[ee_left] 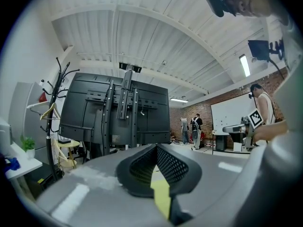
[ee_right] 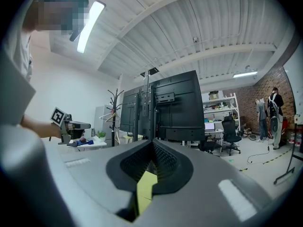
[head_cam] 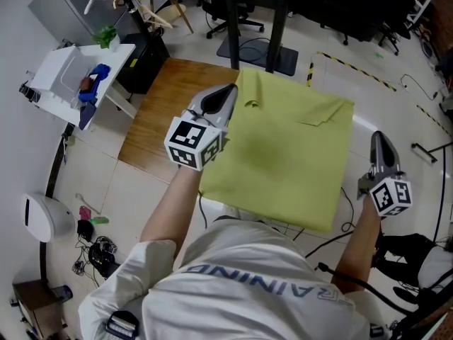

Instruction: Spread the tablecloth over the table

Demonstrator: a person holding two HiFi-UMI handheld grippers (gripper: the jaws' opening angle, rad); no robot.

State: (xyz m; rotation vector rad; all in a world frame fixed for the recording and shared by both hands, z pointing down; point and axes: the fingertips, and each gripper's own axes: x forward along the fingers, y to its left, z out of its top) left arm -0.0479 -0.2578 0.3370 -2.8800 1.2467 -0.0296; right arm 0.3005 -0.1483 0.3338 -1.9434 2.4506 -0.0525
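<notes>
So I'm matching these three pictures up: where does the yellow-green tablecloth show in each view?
Head view: tablecloth, a large sheet filling the middle.
Left gripper view: tablecloth, a narrow strip pinched between the shut jaws, bottom centre.
Right gripper view: tablecloth, likewise a strip between the shut jaws, bottom centre.
Shared landmark: black screen stand, beyond the cloth in all three.

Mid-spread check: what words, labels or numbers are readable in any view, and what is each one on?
"RAINING": on the back of the person's white shirt, upside down in the head view. Its ends run into folds, so it may be part of a longer word.
Marker cubes: black-and-white square patterns only, no letters.
Sticker on the back of the black screen: too small to read.
Tablecloth: no print.
</notes>
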